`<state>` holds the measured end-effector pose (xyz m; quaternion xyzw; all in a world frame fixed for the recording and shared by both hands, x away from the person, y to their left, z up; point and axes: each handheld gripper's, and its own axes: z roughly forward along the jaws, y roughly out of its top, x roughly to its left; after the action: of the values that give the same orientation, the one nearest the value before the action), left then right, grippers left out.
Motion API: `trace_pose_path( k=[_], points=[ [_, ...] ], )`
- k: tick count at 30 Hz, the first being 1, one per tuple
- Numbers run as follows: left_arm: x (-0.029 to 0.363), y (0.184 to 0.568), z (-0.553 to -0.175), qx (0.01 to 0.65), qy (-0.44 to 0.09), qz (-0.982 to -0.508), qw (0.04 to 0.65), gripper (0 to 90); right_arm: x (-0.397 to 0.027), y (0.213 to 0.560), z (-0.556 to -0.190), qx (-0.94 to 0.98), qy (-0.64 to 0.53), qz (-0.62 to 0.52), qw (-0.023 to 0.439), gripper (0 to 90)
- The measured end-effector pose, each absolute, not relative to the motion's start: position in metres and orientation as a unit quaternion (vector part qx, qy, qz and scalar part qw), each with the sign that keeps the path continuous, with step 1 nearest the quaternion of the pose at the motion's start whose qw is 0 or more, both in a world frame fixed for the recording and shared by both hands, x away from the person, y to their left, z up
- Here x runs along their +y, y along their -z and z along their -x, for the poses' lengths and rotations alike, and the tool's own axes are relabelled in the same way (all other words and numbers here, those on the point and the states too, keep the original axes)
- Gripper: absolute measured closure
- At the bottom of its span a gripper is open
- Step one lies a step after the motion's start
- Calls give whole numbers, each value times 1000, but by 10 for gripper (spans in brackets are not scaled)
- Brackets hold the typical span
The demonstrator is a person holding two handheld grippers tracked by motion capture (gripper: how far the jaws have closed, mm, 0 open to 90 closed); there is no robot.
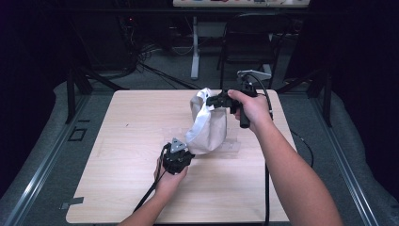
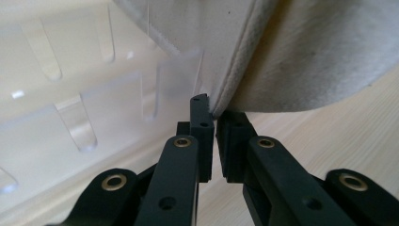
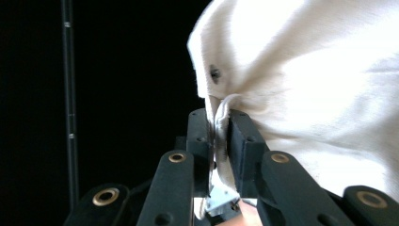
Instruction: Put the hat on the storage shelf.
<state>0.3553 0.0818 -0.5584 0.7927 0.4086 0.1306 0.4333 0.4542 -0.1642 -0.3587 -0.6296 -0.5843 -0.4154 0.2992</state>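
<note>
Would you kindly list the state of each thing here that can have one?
cloth bag: lifted, held stretched between both tongs, lower end at the table.
left tongs: shut on the bag's hem.
right tongs: shut on the bag's upper edge.
clear plastic tray: resting beside the bag.

A light wood-grain table (image 1: 141, 188) sits in the middle of a dim room, brightly lit from above while everything around it falls off into shadow. Grey carpeted floor (image 1: 42, 155) surrounds it, with a metal rail (image 1: 44, 162) running along the left and another rail (image 1: 350, 183) on the right. Beyond the far edge stands a dark folding chair (image 1: 249, 42), and beside it the white leg (image 1: 195, 47) of a desk. Tangled black cables (image 1: 146, 59) lie on the floor back there. Both sides are near black.
</note>
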Motion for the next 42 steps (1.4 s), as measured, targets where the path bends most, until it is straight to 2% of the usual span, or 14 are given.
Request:
trace_pose_path(
  k=[27, 30, 42],
  points=[
    [82, 561, -351, 407, -140, -783, 449, 829, -167, 366, -455, -584, 415, 630, 301, 794],
    [84, 559, -349, 405, -141, -780, 456, 768, -169, 366, -454, -584, 416, 630, 298, 786],
    [89, 551, -344, 405, -129, -770, 477, 624, -176, 367, -452, -583, 418, 632, 292, 722]
  ],
)
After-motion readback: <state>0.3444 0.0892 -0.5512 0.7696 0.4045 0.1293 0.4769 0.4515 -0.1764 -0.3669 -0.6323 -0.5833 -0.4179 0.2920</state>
